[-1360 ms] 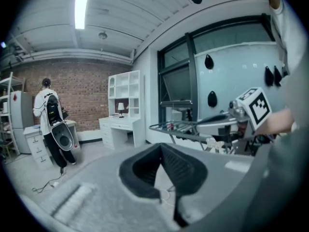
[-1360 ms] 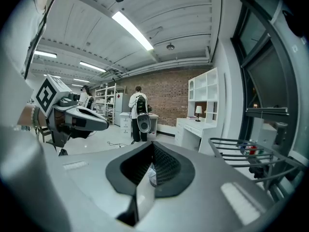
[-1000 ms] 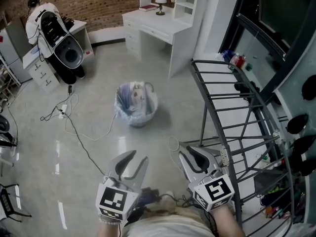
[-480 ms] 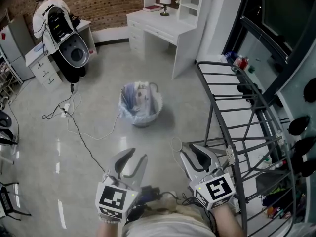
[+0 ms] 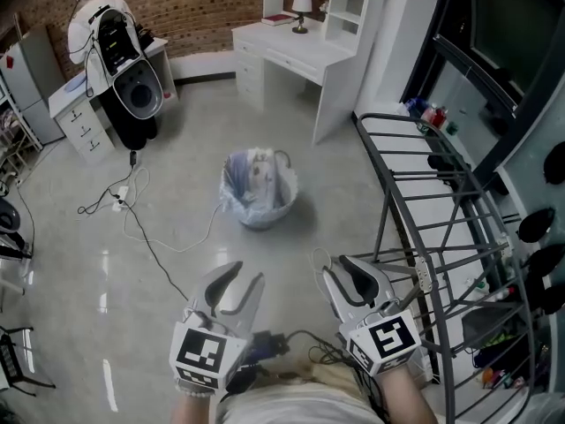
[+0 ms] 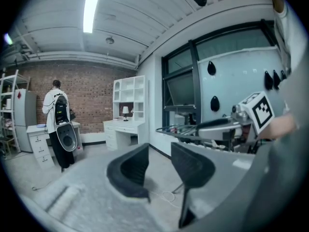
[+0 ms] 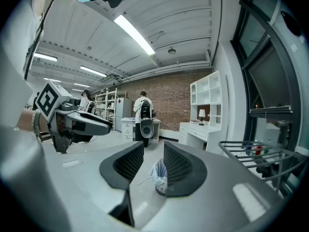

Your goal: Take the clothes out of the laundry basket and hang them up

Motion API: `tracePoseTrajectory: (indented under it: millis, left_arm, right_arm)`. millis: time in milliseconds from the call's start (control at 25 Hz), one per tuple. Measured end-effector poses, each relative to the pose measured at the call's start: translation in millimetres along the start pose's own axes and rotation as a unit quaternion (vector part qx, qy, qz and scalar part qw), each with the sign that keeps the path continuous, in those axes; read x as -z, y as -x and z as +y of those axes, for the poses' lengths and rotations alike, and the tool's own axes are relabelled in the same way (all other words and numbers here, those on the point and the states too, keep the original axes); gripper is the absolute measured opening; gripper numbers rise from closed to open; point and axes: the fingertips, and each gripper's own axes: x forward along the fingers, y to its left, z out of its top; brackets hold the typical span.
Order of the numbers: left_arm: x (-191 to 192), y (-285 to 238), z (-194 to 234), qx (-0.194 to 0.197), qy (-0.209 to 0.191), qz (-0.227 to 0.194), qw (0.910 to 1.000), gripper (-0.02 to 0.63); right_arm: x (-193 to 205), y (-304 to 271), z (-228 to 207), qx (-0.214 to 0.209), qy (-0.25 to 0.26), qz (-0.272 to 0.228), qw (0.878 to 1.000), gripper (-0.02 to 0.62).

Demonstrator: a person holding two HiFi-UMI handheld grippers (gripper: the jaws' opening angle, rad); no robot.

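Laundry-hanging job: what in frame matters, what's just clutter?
Job:
laundry basket, clothes inside
drying rack

Lying about:
white desk
lamp
floor cable
drawer unit

No word, number or brand name can be read anywhere. The left cube [image 5: 205, 360] and the right cube [image 5: 382, 338] each show a black-and-white square marker on top, made of blocky patterns only, with no letters or digits. A small red diamond-shaped sign [image 5: 9, 60] is stuck on the grey cabinet [image 5: 26, 78] at the far left of the room. Anything printed on it is too small to make out, in the head view and in the left gripper view alike.
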Motion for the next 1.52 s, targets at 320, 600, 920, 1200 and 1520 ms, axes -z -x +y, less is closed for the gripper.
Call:
tracePoseTrajectory:
  millis: [320, 600, 920, 1200, 1520]
  left_arm:
    - [5.7, -1.6, 16.0, -0.011, 0.001, 0.003, 0.9999, 0.138]
    - [6.4, -27.4, 47.4, -0.029, 0.005, 0.008, 0.9995, 0.138]
    - [5.0, -101.8, 116.8, -0.064, 0.023, 0.026, 0.9974, 0.138]
    - [-1.6, -179.4, 180.2, -0.103, 0.069, 0.033, 0.9917, 0.138]
    - [13.1, -245.4, 232.7, -0.133, 0.102, 0.069, 0.9835, 0.138]
  right_arm:
    - [5.9, -13.1, -1.3, -0.004, -0.007, 0.001, 1.000, 0.115]
    - [6.3, -60.5, -17.4, -0.026, -0.014, -0.001, 1.000, 0.115]
    - [5.1, -159.1, -71.7, -0.067, -0.017, 0.004, 0.998, 0.115]
    - [-2.0, -256.9, -133.0, -0.108, -0.020, 0.020, 0.994, 0.115]
    - [11.3, -335.1, -177.1, -0.149, -0.010, 0.059, 0.987, 0.115]
